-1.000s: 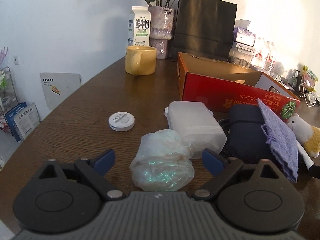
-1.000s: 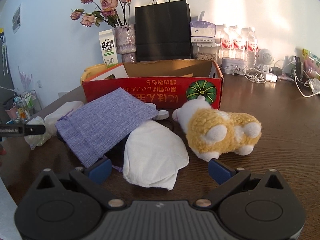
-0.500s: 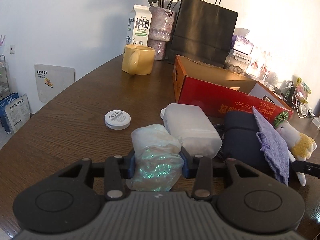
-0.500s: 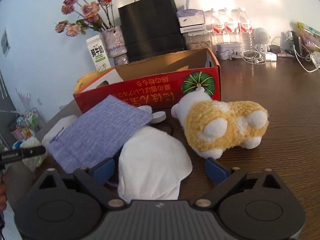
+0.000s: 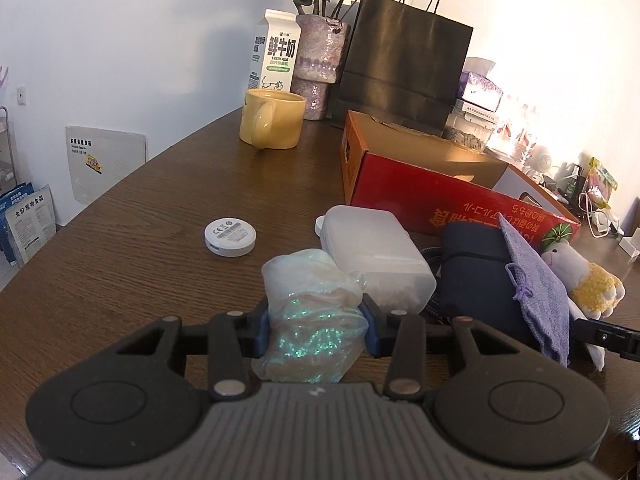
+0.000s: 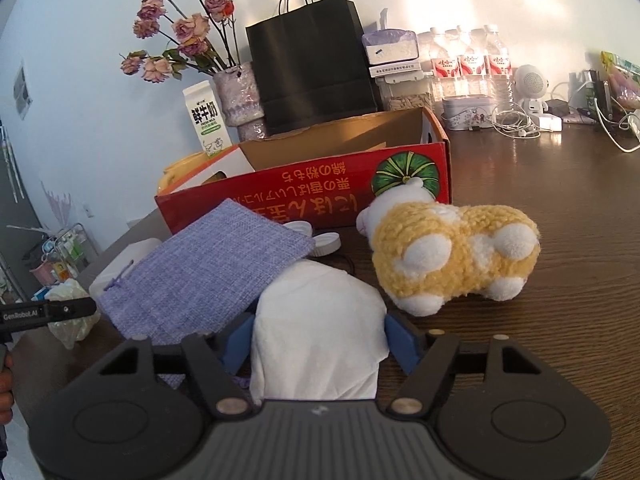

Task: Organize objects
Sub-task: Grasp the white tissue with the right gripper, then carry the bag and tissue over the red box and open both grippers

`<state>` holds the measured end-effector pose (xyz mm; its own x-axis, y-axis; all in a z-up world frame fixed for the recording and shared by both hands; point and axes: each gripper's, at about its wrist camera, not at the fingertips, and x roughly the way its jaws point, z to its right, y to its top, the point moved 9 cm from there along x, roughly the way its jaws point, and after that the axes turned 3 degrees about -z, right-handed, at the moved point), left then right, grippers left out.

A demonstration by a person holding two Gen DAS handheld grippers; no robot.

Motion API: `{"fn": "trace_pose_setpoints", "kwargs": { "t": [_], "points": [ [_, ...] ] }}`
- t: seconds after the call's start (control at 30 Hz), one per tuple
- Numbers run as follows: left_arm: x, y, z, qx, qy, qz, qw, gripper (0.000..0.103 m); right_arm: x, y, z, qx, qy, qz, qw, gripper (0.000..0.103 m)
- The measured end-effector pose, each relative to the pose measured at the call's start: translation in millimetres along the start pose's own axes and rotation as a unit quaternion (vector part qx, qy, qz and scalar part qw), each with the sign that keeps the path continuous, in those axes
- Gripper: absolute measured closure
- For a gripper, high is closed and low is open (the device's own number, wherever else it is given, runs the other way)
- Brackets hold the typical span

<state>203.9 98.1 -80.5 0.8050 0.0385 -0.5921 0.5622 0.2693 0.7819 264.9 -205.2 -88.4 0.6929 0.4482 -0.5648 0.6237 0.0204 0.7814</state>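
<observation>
Left wrist view: the left gripper pinches the glittery plastic bag on the table; the red box lies ahead, slightly right. The right gripper clamps the white cloth pouch, with that box straight ahead.

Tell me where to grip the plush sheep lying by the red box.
Grip the plush sheep across its yellow woolly midbody, coming from above. It lies on its side, feet toward the right wrist camera and head against the red cardboard box; the torso looks like its broadest, softest part, with bare table on its right.

box red, green pumpkin print | pouch lilac | plush yellow-white | mug yellow
</observation>
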Motion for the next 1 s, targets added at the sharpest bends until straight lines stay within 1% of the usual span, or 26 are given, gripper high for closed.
{"fn": "trace_pose_setpoints", "kwargs": {
  "t": [0.17, 0.4, 0.63, 0.7, 0.77, 1.0],
  "points": [
    [-4.3, 0.8, -0.7, -0.001, 0.002, 0.004, 1.0000, 0.059, -4.7, -2.5, 1.6, 0.003, 0.006, 0.002, 1.000, 0.040],
    [-10.2, 2.3, 1.6, 0.001, 0.000, 0.009, 1.0000, 0.059, -16.9, -5.6, 4.3, -0.004, -0.002, 0.012, 1.000, 0.046],
    [-17.3, 3.8, 6.1, 0.006, -0.004, 0.017, 0.9998, 0.059, -37.3, -3.4, 4.7, -0.027, -0.021, 0.028, 0.999, 0.046],
    [-19.5, 4.6, 7.9, 0.007, -0.006, 0.019, 0.9998, 0.059, -42.5, -3.5, 5.8, -0.030, -0.025, 0.031, 0.999, 0.050],
    [-21.4, 5.6, 10.3, 0.010, -0.009, 0.022, 0.9997, 0.059, -46.8, -3.6, 7.9, -0.033, -0.030, 0.034, 0.998, 0.050],
    [-26.1, 6.0, 16.8, 0.014, -0.013, 0.025, 0.9995, 0.059, -53.3, -4.5, 9.2, -0.036, -0.032, 0.038, 0.998, 0.050]
  ]
}}
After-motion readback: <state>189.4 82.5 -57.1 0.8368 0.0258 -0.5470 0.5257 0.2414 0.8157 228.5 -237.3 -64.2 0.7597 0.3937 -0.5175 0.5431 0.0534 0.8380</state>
